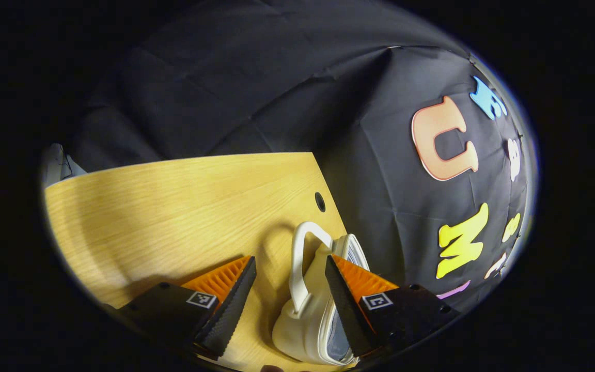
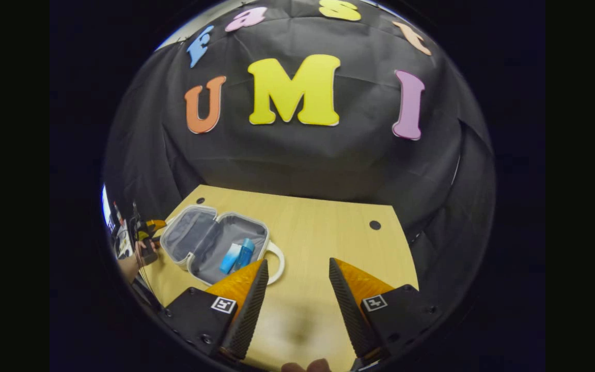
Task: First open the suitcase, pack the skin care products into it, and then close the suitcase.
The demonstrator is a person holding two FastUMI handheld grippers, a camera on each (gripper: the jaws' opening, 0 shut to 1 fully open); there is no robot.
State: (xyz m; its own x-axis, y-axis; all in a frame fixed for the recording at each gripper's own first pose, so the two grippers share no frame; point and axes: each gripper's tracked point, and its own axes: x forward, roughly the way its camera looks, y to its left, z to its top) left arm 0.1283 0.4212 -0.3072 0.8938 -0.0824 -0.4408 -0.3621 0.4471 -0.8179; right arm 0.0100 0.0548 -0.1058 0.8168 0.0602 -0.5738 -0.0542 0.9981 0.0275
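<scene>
The open white hard-shell suitcase (image 2: 209, 245) is set on the left part of the light wooden surface (image 2: 323, 232), handle toward the middle. Two blue skin care tubes (image 2: 237, 256) are laid inside it, side by side.

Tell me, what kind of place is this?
Probably a recording booth, not a home: black cloth wall hangs behind a bare wooden table, where an open suitcase sits and a hand holds a hand-held gripper.
</scene>
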